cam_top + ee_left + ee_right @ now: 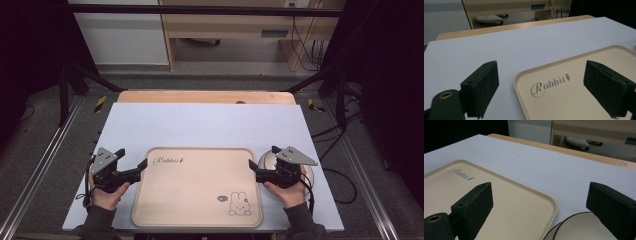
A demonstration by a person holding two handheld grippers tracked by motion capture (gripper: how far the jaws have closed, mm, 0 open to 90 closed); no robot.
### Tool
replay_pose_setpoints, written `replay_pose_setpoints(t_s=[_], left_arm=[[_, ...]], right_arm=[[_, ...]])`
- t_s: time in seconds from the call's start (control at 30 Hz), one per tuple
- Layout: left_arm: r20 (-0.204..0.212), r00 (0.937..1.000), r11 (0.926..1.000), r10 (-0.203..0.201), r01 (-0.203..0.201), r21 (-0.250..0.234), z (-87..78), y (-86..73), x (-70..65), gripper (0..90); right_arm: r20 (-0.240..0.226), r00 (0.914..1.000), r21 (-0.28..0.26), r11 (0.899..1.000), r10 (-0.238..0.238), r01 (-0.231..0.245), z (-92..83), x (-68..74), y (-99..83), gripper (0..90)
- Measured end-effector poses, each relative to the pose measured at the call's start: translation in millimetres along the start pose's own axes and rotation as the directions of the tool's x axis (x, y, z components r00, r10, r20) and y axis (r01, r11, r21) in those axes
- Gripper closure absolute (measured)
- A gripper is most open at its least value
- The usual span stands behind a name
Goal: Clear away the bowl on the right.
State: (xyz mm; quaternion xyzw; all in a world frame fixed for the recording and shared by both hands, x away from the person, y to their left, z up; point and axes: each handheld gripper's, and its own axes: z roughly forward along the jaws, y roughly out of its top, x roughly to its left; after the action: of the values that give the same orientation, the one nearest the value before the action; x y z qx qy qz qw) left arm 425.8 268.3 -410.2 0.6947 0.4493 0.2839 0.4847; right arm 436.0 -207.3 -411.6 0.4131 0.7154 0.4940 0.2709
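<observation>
The left gripper (pixel 143 164) is held spread at the tray's (pixel 197 220) far-left corner, the right gripper (pixel 253 170) spread at its right edge, above a bowl (pixel 265 161). The tray is laid on the table's near middle — long axis near-to-far. The bowl is largely hidden by the right hand (pixel 288 191).

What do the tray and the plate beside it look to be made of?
Tray: probably matte beige plastic; one-piece moulded rim, rounded corners, printed lettering and rabbit. Plate: likely glazed ceramic; cream, faintly glossy, with a thin dark red rim line.
</observation>
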Motion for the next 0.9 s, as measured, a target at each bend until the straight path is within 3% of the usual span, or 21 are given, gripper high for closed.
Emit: replay_pose_setpoints(t_s=[0.9], left_arm=[[-0.003,1.0,1.0,-0.002,0.002,0.009,0.0,-2.1,4.2,12.4]], right_arm=[[0.011,0.9998,0.016,1.0,0.015,-0.015,-4.0,-4.1,4.7,10.5]])
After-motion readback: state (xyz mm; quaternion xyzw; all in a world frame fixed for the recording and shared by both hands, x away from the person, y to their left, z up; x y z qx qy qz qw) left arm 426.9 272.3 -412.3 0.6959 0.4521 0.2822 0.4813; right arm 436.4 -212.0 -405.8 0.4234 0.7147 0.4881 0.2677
